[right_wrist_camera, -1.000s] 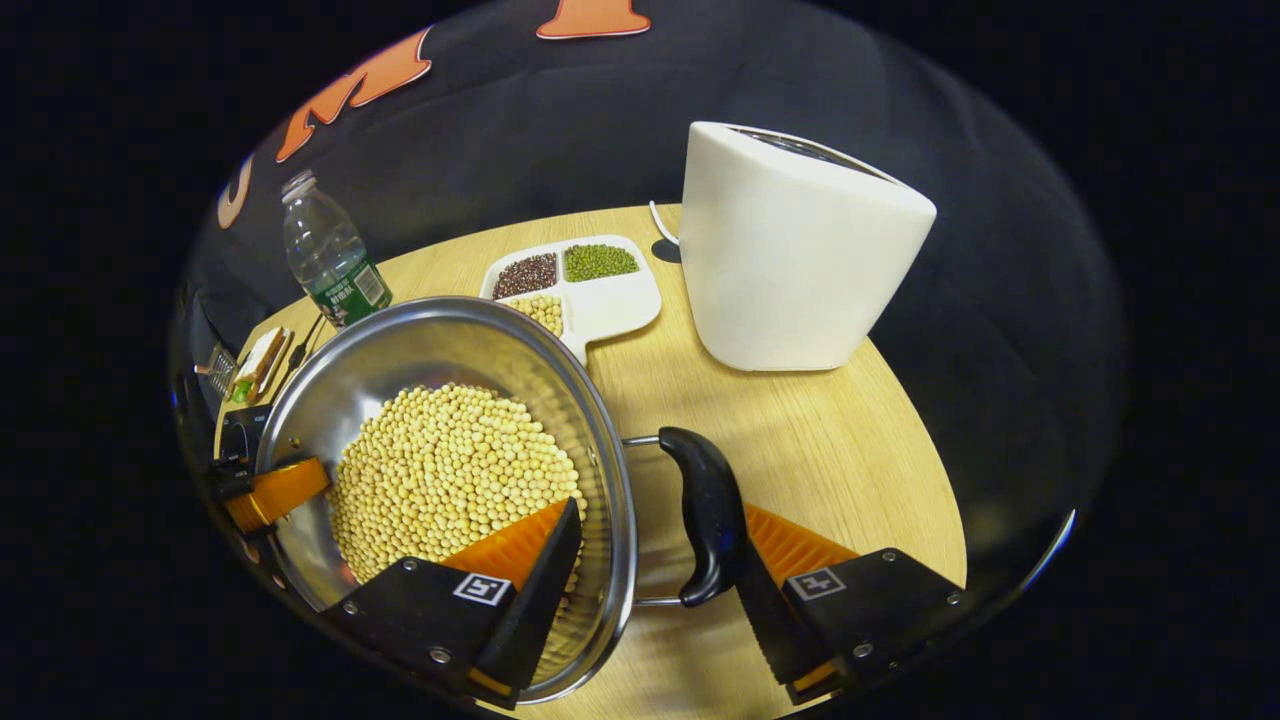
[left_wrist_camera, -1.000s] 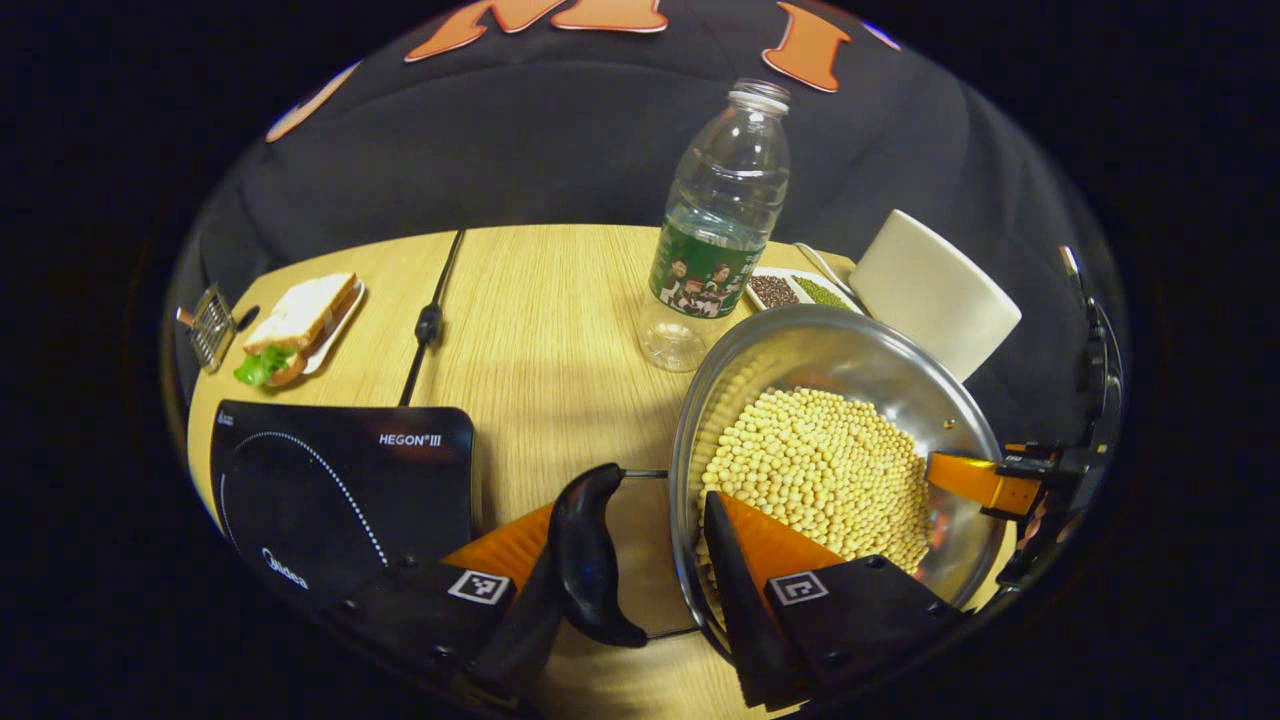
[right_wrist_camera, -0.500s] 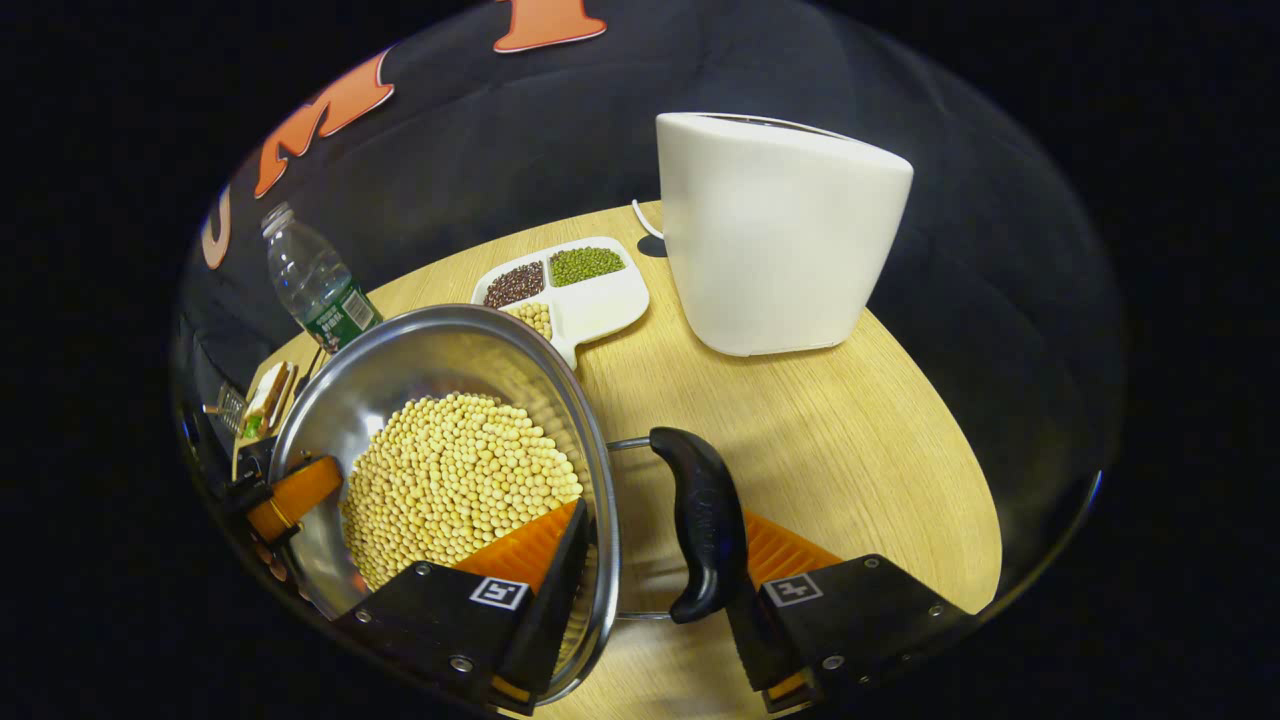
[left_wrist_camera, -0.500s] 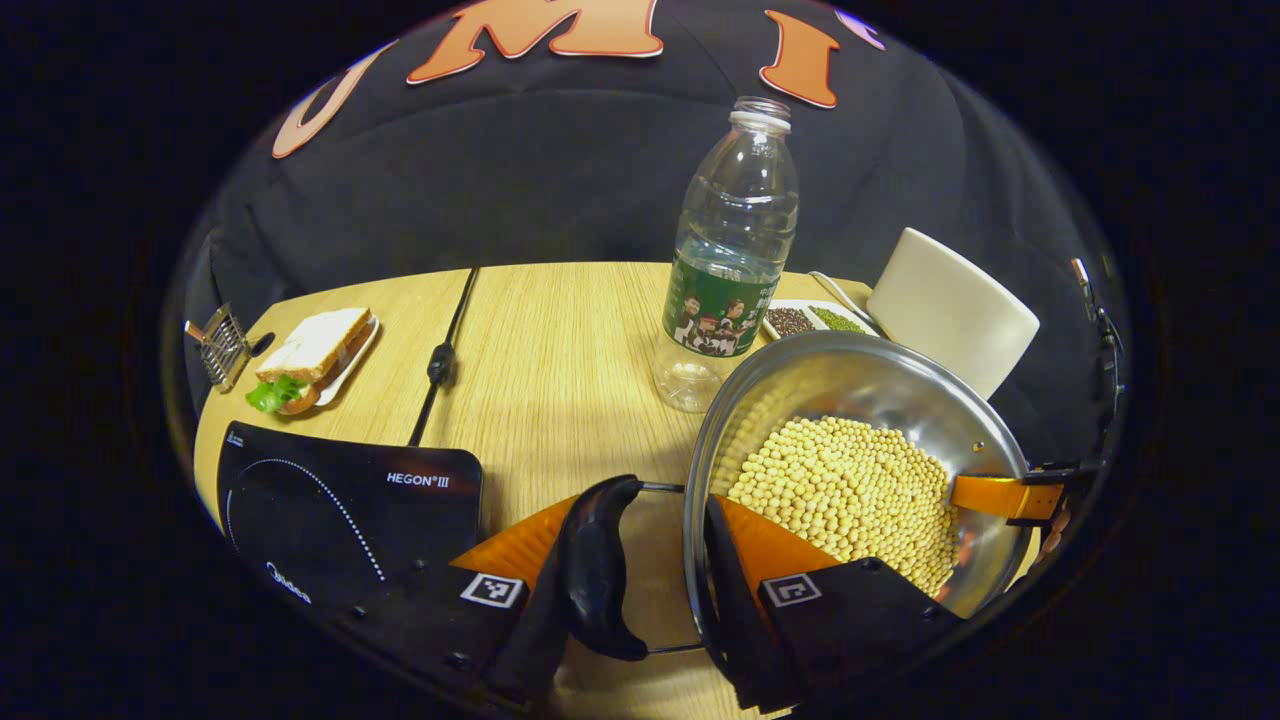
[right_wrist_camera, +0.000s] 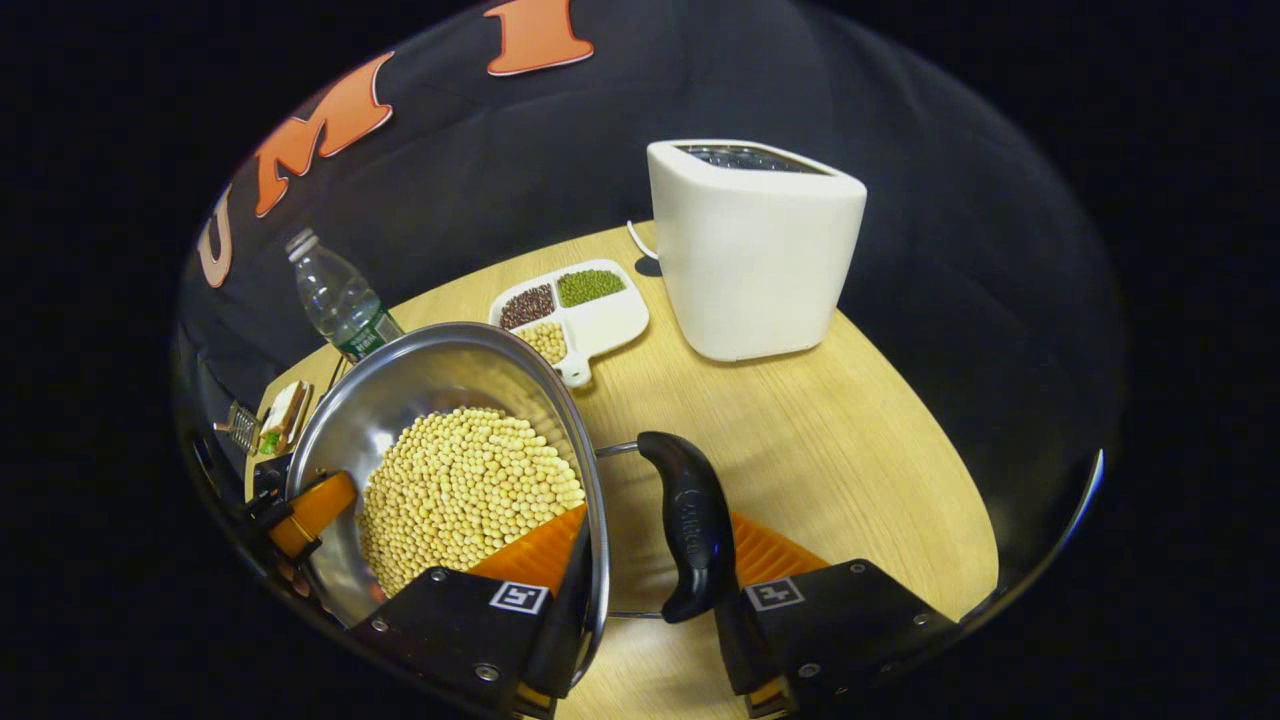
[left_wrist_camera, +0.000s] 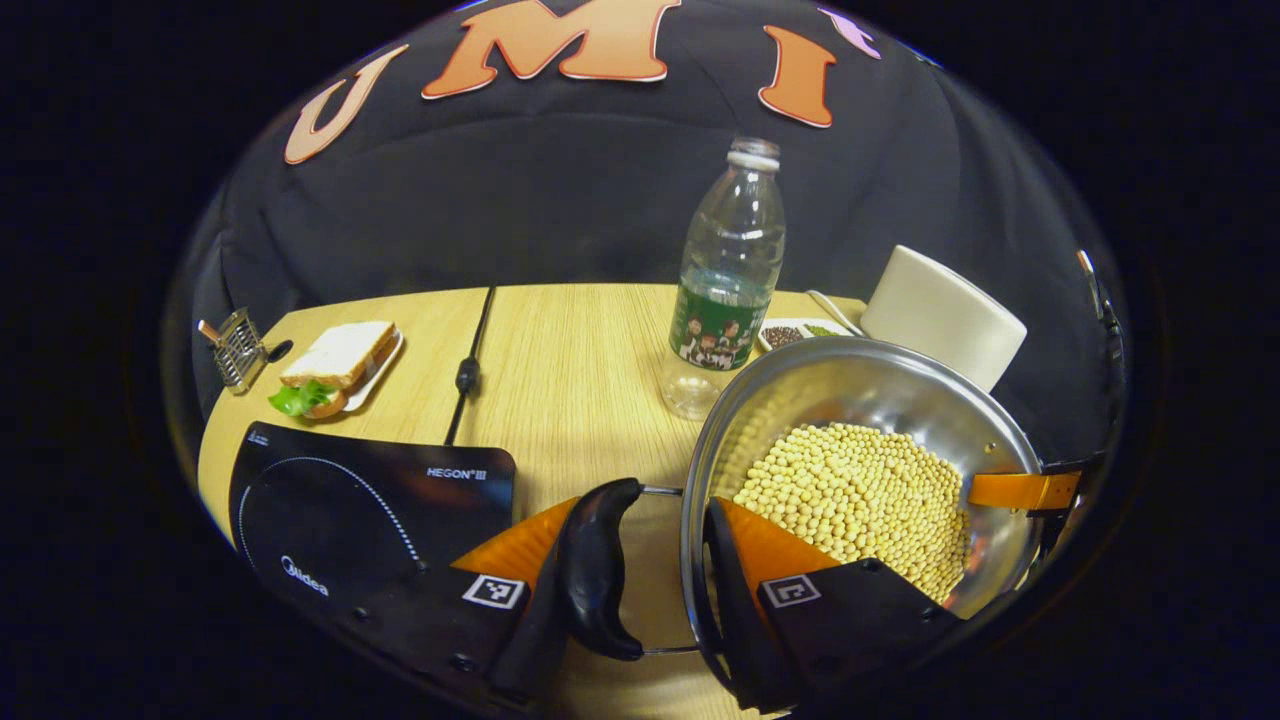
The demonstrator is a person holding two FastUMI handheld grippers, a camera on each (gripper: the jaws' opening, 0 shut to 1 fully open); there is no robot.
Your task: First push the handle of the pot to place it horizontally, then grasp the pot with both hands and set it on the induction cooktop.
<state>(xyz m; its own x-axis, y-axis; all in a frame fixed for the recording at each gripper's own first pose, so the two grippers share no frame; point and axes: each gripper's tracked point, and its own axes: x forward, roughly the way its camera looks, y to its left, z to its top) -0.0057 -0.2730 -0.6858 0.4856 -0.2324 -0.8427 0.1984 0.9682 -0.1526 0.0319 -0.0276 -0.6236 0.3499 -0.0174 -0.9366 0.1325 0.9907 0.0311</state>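
A steel pot [left_wrist_camera: 860, 370] holding soybeans [left_wrist_camera: 850, 490] hangs above the wooden table, gripped from both sides. My left gripper [left_wrist_camera: 645, 520] is shut on it, one finger outside the black side handle [left_wrist_camera: 595, 570] and the other inside the pot wall. My right gripper [right_wrist_camera: 655, 530] clamps the opposite black handle [right_wrist_camera: 690, 525] and the rim of the pot [right_wrist_camera: 420, 380] the same way. Each gripper shows across the pot in the other's view: the right gripper [left_wrist_camera: 1020, 490] and the left gripper [right_wrist_camera: 310, 505]. The black induction cooktop [left_wrist_camera: 350, 510] lies on the table left of the pot.
A water bottle [left_wrist_camera: 730, 270] stands just behind the pot. A white toaster [right_wrist_camera: 755, 250] and a divided dish of beans [right_wrist_camera: 575, 305] sit at the back right. A sandwich on a plate [left_wrist_camera: 335, 360], a metal clip [left_wrist_camera: 238, 345] and the cooktop's cable [left_wrist_camera: 468, 370] lie behind the cooktop.
Both grippers have risen with the pot held between them, so the bottle, toaster and dish now look smaller and farther off. The grip on both handles is unchanged.
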